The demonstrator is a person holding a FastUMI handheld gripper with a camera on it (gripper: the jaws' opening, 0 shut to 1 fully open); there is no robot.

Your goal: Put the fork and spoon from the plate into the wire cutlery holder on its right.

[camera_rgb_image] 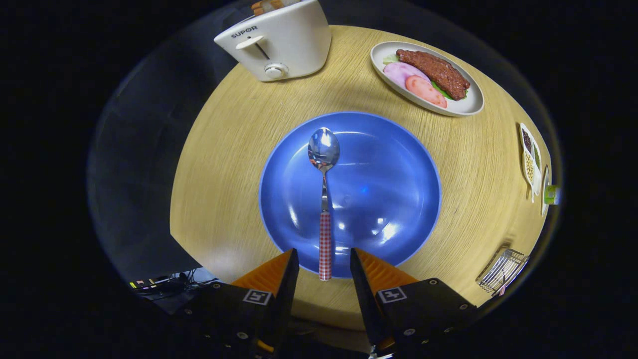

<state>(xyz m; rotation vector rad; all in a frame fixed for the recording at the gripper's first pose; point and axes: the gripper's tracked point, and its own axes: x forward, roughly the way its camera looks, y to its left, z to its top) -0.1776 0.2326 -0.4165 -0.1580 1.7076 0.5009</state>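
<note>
A spoon (324, 199) with a shiny bowl and a red-and-white checked handle lies on the blue plate (389, 174), bowl pointing away from me. Its handle end reaches over the plate's near rim and sits between my two fingers. My gripper (324, 259) is open above the plate's near edge, a finger on each side of the handle without touching it. The wire cutlery holder (502, 271) stands on the table to the right of the plate, near the table edge; something with a reddish handle seems to be in it, though I cannot make it out.
The round wooden table (234, 149) carries a white toaster (279, 42) at the far left. An oval dish with food (426, 77) stands beyond the plate to the right. A small divided dish (530, 157) sits at the right edge. Cables lie on the floor at the near left.
</note>
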